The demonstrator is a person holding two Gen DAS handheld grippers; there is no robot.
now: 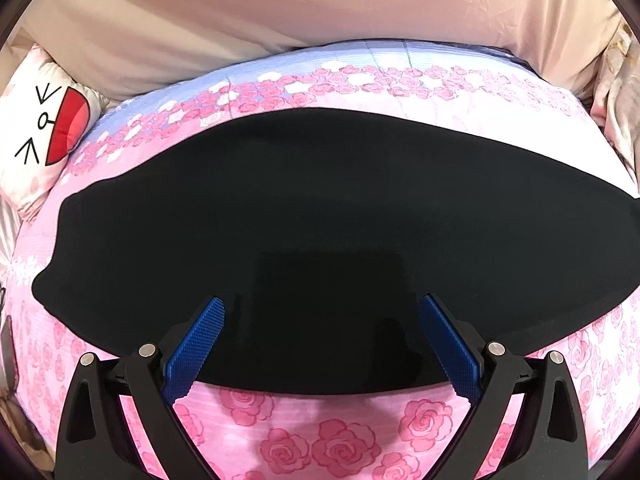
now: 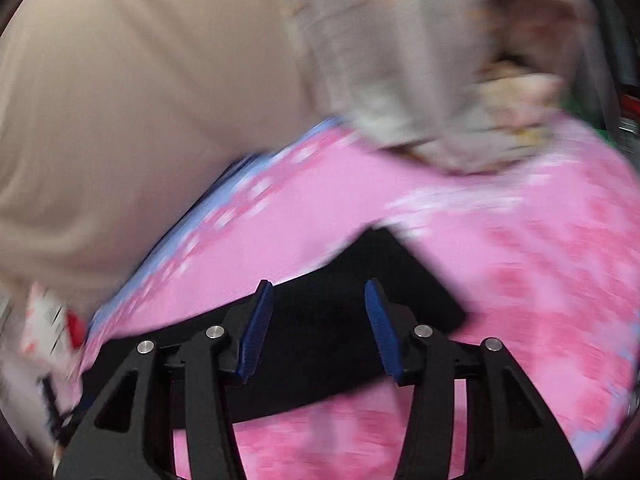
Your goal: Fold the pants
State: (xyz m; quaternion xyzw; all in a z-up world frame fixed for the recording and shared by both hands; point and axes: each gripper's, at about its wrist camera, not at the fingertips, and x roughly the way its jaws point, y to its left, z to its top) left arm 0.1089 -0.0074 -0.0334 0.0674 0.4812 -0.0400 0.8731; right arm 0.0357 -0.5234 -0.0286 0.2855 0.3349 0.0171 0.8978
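Observation:
Black pants (image 1: 304,220) lie flat across a pink rose-print bedcover (image 1: 340,440), stretching left to right in the left wrist view. My left gripper (image 1: 320,312) is open, its blue pads (image 1: 200,340) spread wide just over the near edge of the pants, holding nothing. In the blurred right wrist view one end of the pants (image 2: 352,300) lies on the cover (image 2: 520,280). My right gripper (image 2: 319,300) is open above that end, with nothing between its blue pads (image 2: 258,328).
A white cushion with a red cartoon mouth (image 1: 44,136) sits at the far left of the bed. A beige sheet (image 1: 280,20) lies behind the cover. A crumpled grey-beige cloth (image 2: 420,80) is heaped at the far right.

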